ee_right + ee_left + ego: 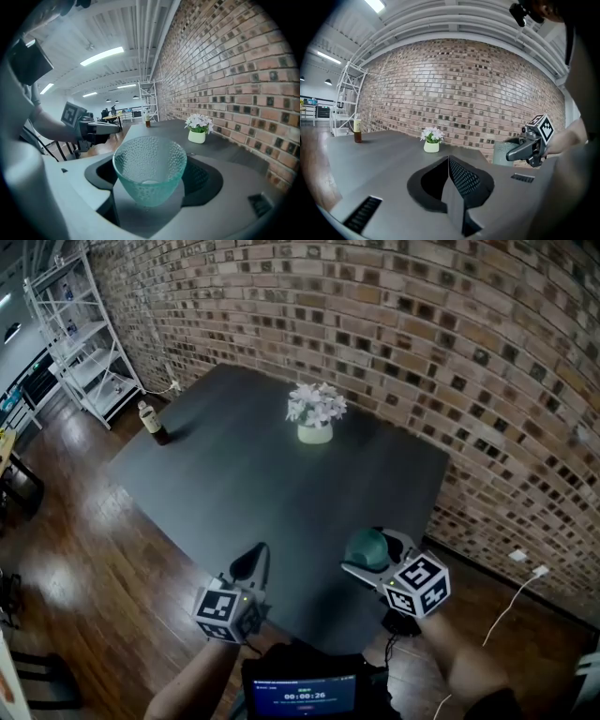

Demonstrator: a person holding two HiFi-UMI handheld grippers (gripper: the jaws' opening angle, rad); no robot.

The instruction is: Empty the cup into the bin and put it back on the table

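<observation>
From where I stand, the head camera hangs over the near edge of the table (281,493), looking forward and steeply down; the brick wall (422,343) fills twelve to four o'clock, and the shelving rack (80,343) stands at ten. The camera on the left gripper (450,164) rides low over the tabletop, facing almost level at the wall; the flower pot (431,146) sits near centre, the bottle (357,136) at nine o'clock. The camera on the right gripper (151,164) looks along the wall, tipped slightly down, with the cup (150,187) close before the lens at six. All three views share tabletop, pot and bottle; each gripper camera catches the other gripper, at three and nine o'clock.
</observation>
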